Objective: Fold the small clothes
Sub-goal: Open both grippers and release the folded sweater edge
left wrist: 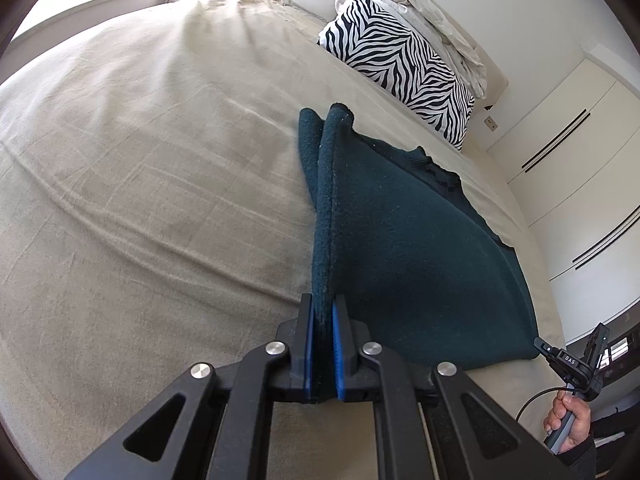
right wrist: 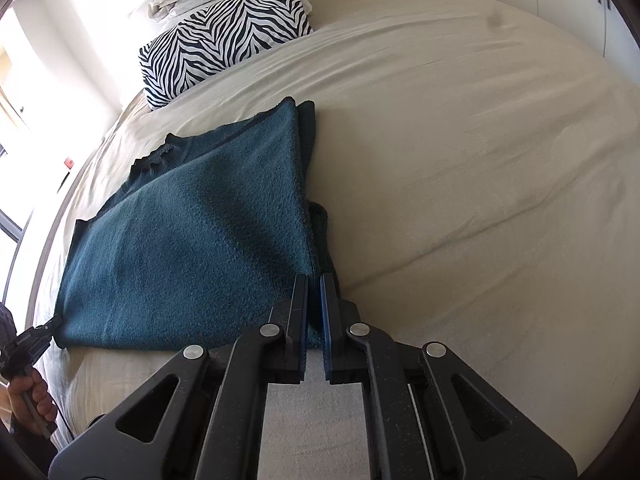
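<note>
A dark teal knitted garment (left wrist: 408, 248) lies flat on the beige bed (left wrist: 140, 200), with a doubled edge running away from me. My left gripper (left wrist: 323, 300) is shut on the near end of that edge, and cloth fills the gap between its blue pads. In the right wrist view the garment (right wrist: 192, 248) spreads to the left. My right gripper (right wrist: 313, 278) is shut on its near right corner. Each view shows the other gripper at the garment's opposite near corner: the right gripper (left wrist: 540, 346) and the left gripper (right wrist: 54, 324), both in a person's hand.
A zebra-print pillow (left wrist: 400, 64) and crumpled white linen (left wrist: 436, 20) lie at the head of the bed, beyond the garment. White wardrobe doors (left wrist: 568, 152) stand along the bed's side. Wide beige bedspread (right wrist: 480, 160) stretches to the right of the garment.
</note>
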`<action>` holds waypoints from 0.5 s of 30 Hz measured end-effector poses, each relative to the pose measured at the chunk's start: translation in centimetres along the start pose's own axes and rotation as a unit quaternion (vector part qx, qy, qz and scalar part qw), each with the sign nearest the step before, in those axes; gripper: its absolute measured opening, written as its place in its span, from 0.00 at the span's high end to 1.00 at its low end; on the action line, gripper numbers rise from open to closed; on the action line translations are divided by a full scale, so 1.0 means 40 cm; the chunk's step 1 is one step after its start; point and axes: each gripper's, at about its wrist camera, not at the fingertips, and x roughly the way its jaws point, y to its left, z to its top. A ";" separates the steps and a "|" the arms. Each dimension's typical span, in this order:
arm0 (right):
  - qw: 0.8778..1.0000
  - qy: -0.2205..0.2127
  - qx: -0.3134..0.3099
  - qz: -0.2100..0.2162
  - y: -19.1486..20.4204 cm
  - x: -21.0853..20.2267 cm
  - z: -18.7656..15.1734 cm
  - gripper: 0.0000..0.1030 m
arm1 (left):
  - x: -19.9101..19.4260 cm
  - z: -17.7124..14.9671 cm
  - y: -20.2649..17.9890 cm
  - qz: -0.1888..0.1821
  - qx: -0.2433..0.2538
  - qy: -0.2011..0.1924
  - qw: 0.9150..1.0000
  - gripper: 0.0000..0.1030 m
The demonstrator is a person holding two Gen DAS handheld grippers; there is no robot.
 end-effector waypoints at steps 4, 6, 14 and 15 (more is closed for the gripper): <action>1.000 0.000 -0.001 0.001 0.005 -0.002 -0.002 0.96 | 0.005 0.003 0.023 -0.009 -0.015 0.004 1.000 0.91; 1.000 0.000 -0.003 0.003 0.009 -0.006 -0.007 0.96 | 0.005 0.003 0.024 -0.008 -0.014 0.004 1.000 0.91; 1.000 0.007 0.003 0.001 -0.007 0.026 -0.020 0.96 | 0.000 -0.011 0.029 -0.004 -0.015 0.000 1.000 0.92; 1.000 0.007 -0.001 0.000 -0.005 0.028 -0.021 0.96 | 0.000 -0.013 0.032 -0.004 -0.016 0.001 1.000 0.92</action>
